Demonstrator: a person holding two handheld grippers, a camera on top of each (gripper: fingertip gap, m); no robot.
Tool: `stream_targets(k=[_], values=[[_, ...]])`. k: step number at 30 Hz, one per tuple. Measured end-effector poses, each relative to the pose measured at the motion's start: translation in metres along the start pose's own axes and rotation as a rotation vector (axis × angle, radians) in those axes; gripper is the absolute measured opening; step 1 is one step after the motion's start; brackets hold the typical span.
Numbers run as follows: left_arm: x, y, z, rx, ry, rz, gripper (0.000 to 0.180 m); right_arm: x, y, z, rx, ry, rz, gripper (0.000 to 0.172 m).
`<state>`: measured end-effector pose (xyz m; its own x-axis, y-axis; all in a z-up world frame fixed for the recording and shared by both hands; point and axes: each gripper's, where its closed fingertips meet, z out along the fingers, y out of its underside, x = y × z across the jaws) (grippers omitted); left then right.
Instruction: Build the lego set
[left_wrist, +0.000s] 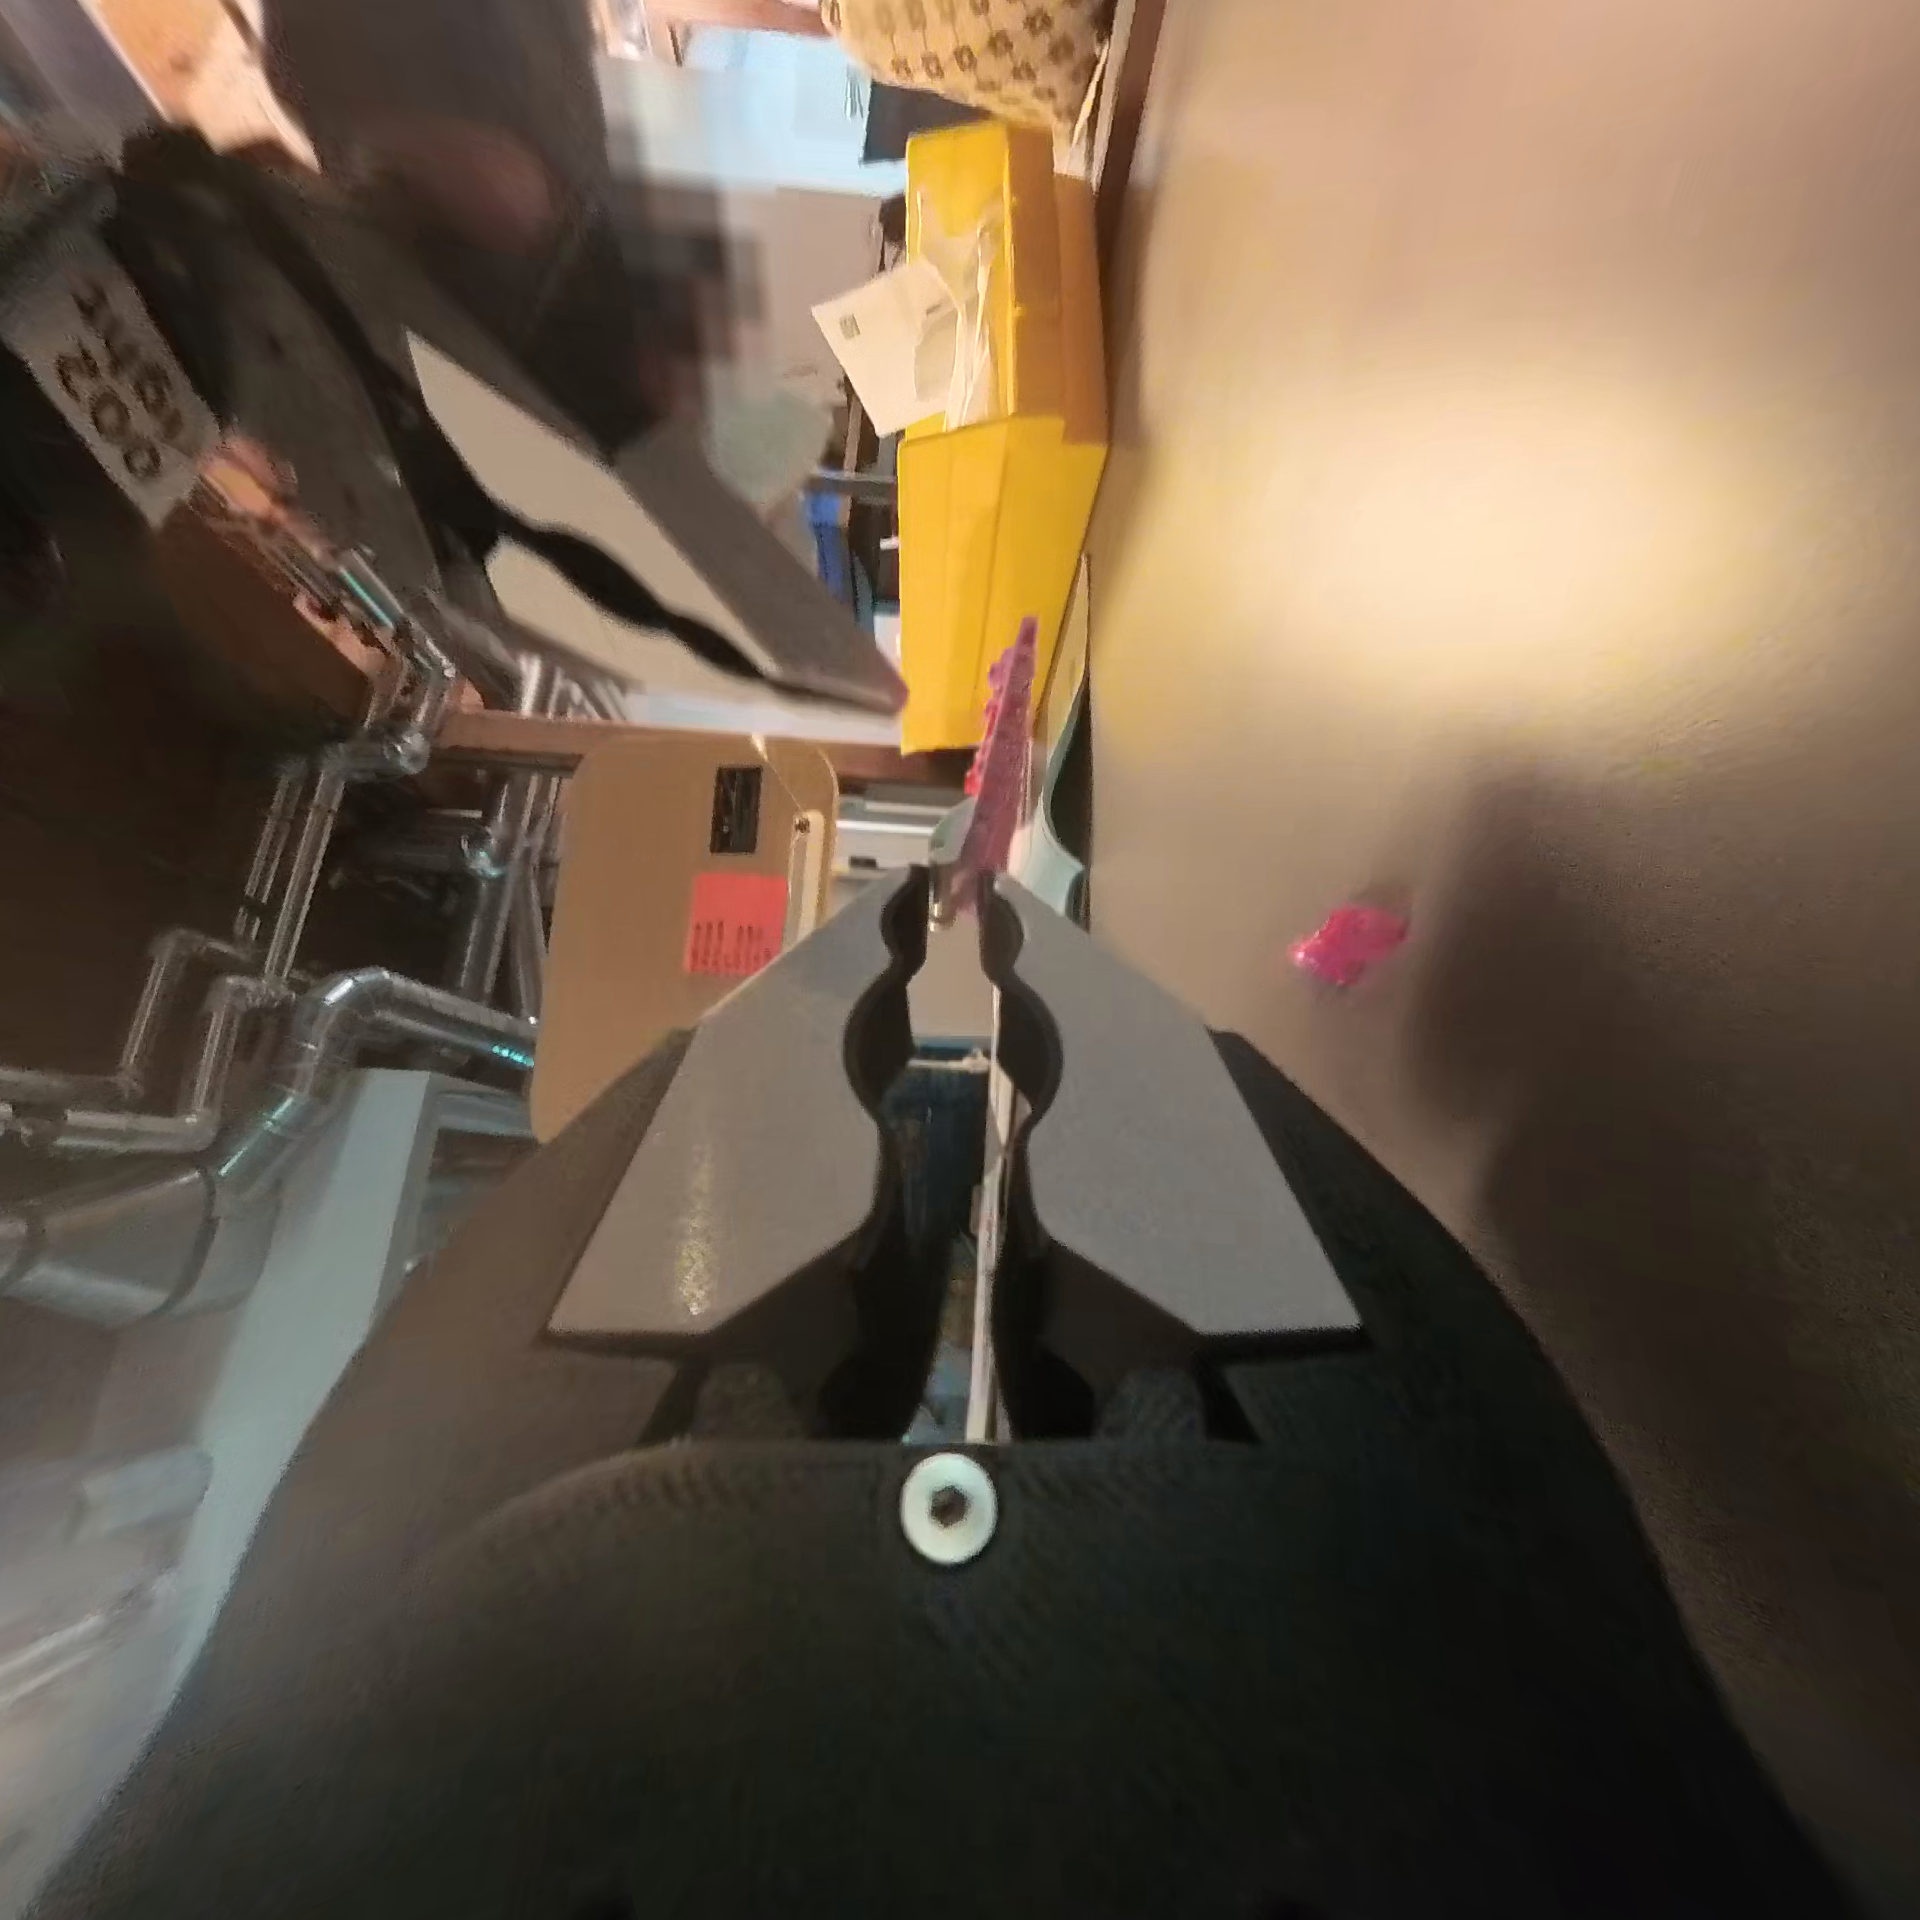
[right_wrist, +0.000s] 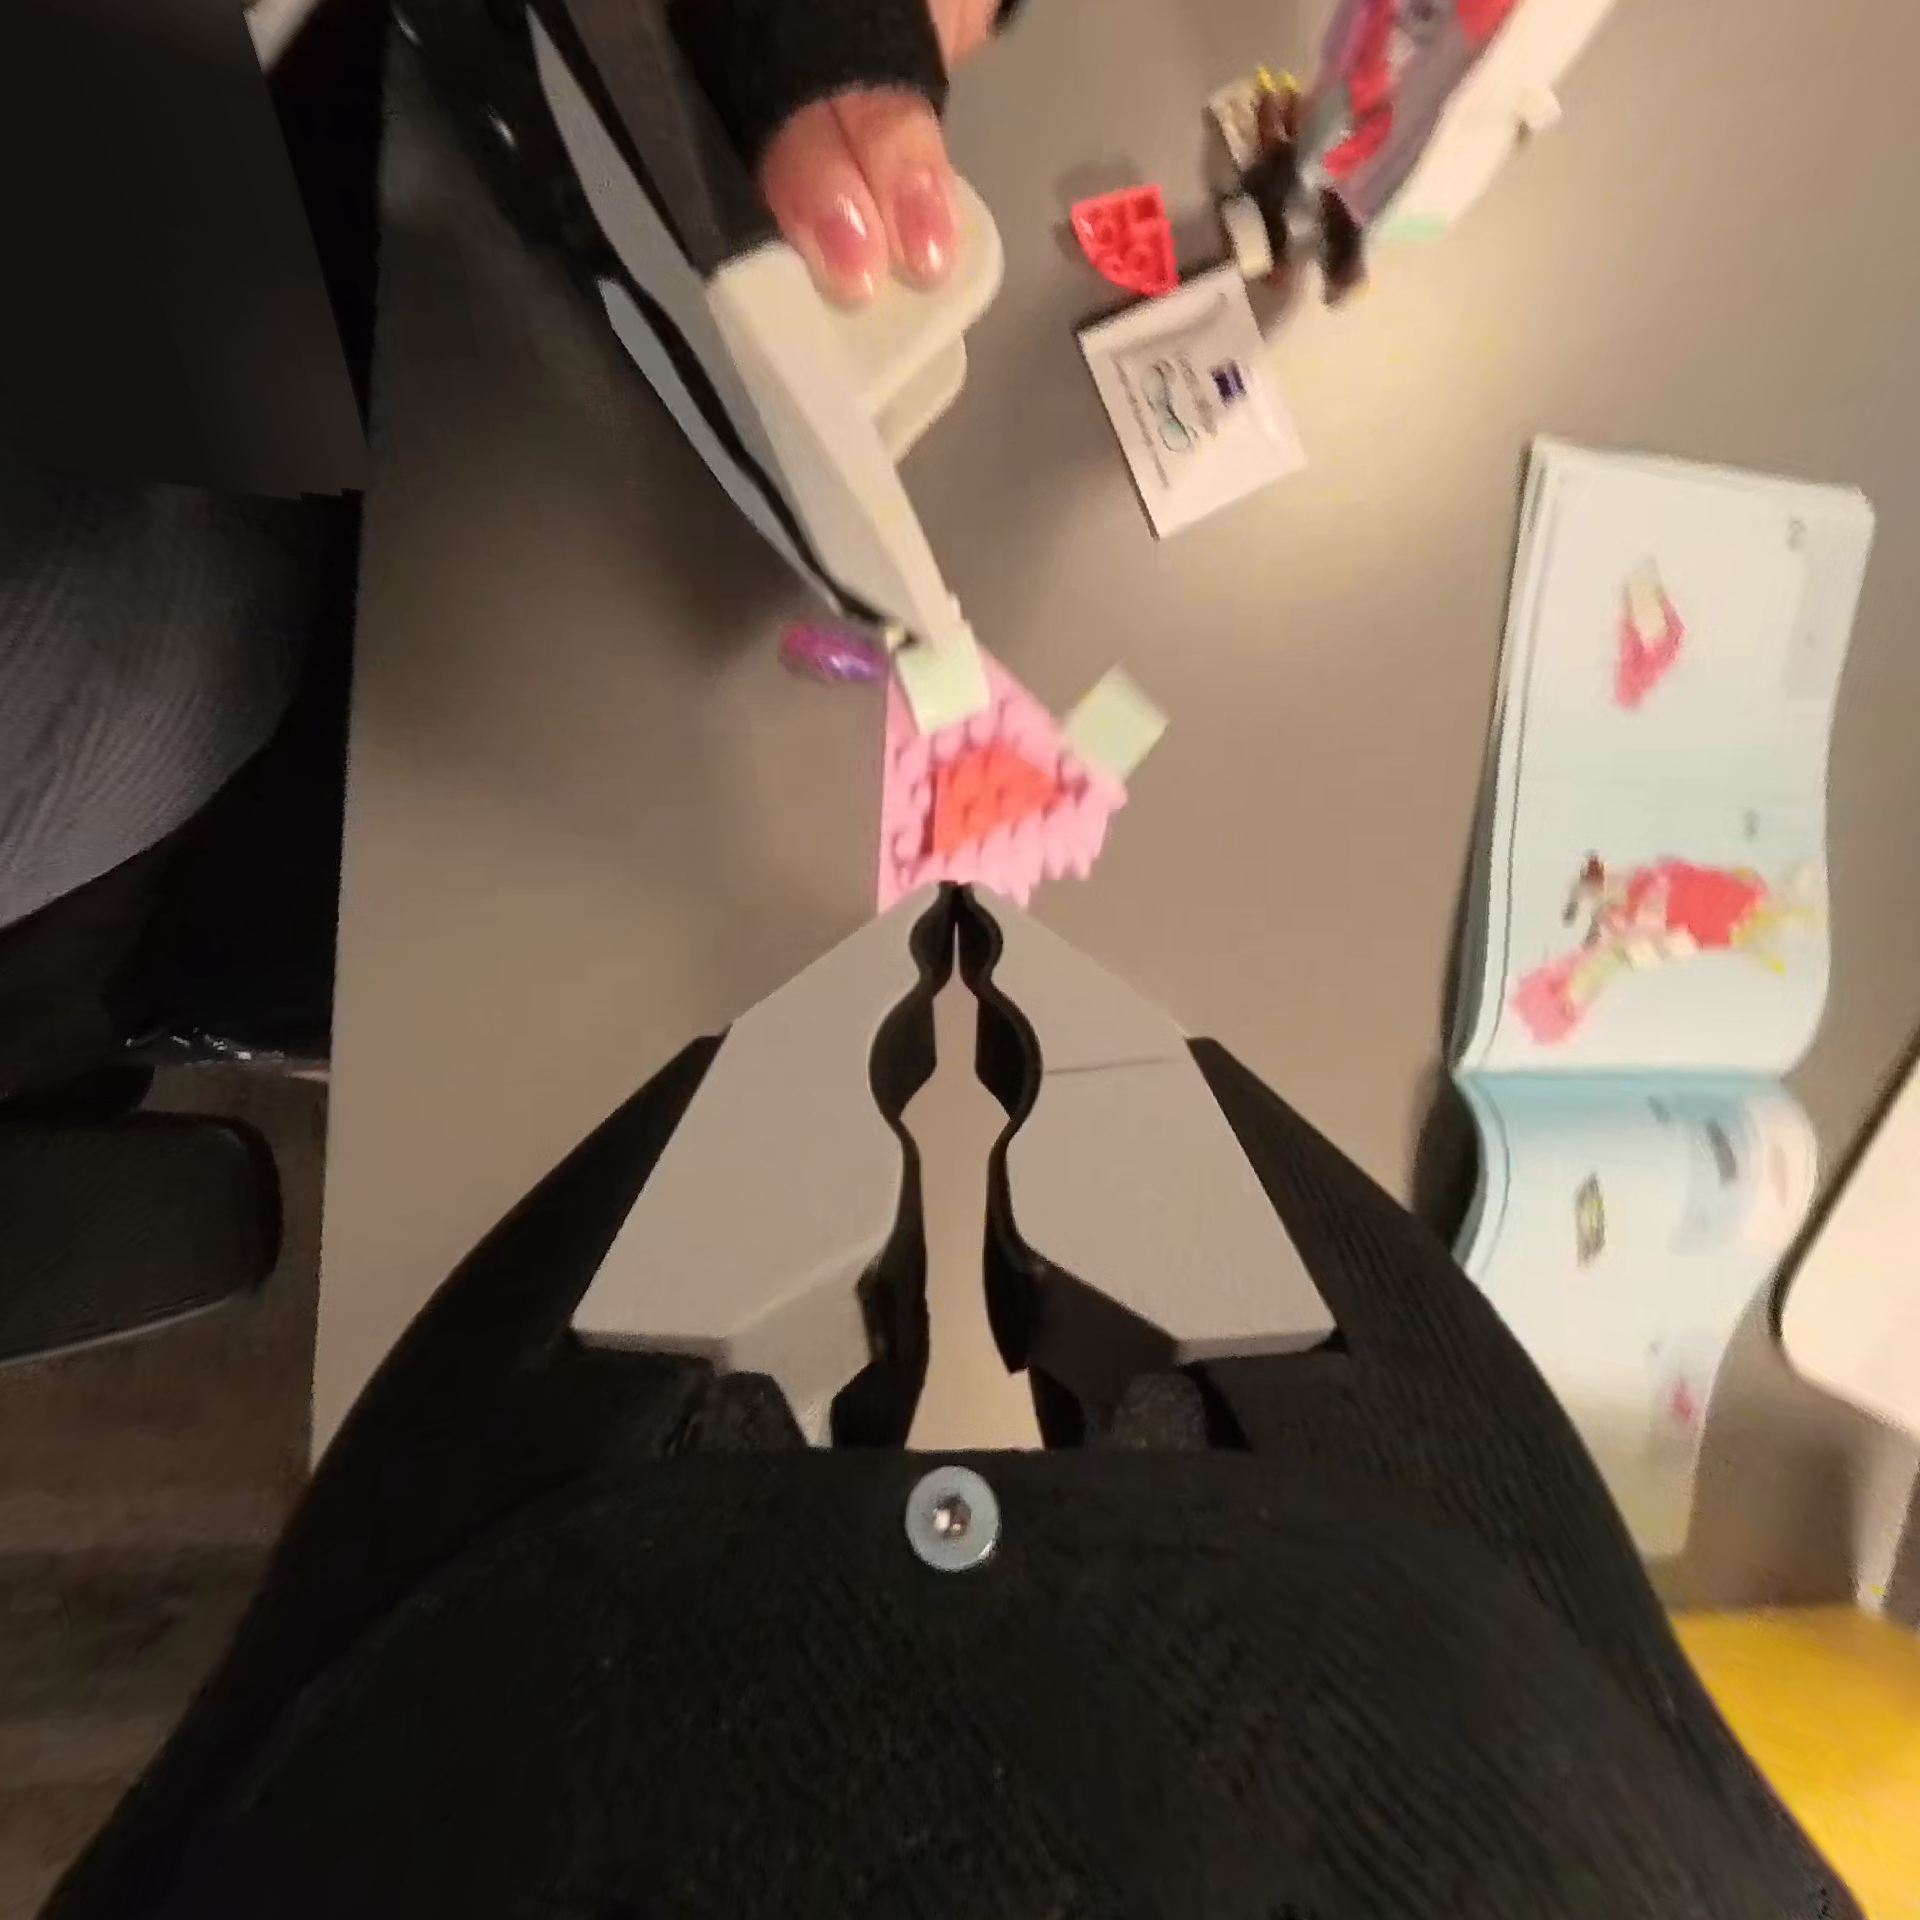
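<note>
My left tongs (left_wrist: 956, 894) are nearly closed on the pink studded plate (right_wrist: 977, 800). They pinch it at the corner where one pale green tile (right_wrist: 940, 681) sits, and the plate stands edge-on between the fingertips in my left wrist view. It seems to hang clear of the bench (right_wrist: 623, 520), not far from the edge nearest me.

A red piece (right_wrist: 987, 790) sits in the plate's middle. A second pale green tile (right_wrist: 1117, 727) juts off its far corner.

My right tongs (right_wrist: 951, 904) are closed tip to tip, right at the plate's near edge. I cannot tell whether they pinch a sliver of it or only touch it.

As I judge it, everything hangs on the left grip. It is a corner hold on a thin plate, so any push from the right side could lever the plate round. I would want the right tips to press straight along the plate's plane rather than across it. The pictures are blurred, so a slower hand would help.

Close by on the bench are a small purple piece (right_wrist: 826, 655) just beside the left fingers and a loose pink piece (left_wrist: 1345, 940). An open booklet (right_wrist: 1662, 779) lies toward the far side. A white packet (right_wrist: 1184, 405) and a red wedge (right_wrist: 1127, 239) are well apart from the plate.
</note>
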<state>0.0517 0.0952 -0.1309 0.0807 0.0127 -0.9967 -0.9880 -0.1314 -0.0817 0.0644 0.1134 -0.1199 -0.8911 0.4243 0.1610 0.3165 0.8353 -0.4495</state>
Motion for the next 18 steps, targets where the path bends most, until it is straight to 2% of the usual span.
stream_targets(k=[3, 5, 7, 10, 14, 16, 18], values=[[0.001, 0.009, 0.003, -0.04, 0.016, -0.034, 0.008, 0.001, 0.035, -0.005, -0.058, 0.055, 0.114, 0.0], [0.001, 0.011, 0.003, -0.05, 0.023, -0.044, 0.008, -0.004, 0.062, 0.005, -0.115, 0.073, 0.157, 0.0], [0.006, 0.012, 0.005, -0.055, 0.052, -0.041, 0.008, -0.008, 0.075, 0.015, -0.117, 0.081, 0.197, 0.0], [0.009, 0.008, 0.005, -0.043, 0.061, -0.017, 0.008, 0.006, 0.066, 0.017, -0.009, 0.147, 0.259, 0.003], [0.013, 0.007, 0.004, -0.043, 0.073, 0.005, 0.008, 0.053, 0.038, 0.017, 0.129, 0.274, 0.307, 0.012], [0.014, 0.007, 0.004, -0.038, 0.078, 0.007, 0.008, 0.071, 0.019, 0.027, 0.177, 0.262, 0.297, 0.015], [0.016, 0.007, 0.003, -0.037, 0.089, 0.009, 0.009, 0.084, 0.001, 0.045, 0.205, 0.184, 0.321, 0.017]])
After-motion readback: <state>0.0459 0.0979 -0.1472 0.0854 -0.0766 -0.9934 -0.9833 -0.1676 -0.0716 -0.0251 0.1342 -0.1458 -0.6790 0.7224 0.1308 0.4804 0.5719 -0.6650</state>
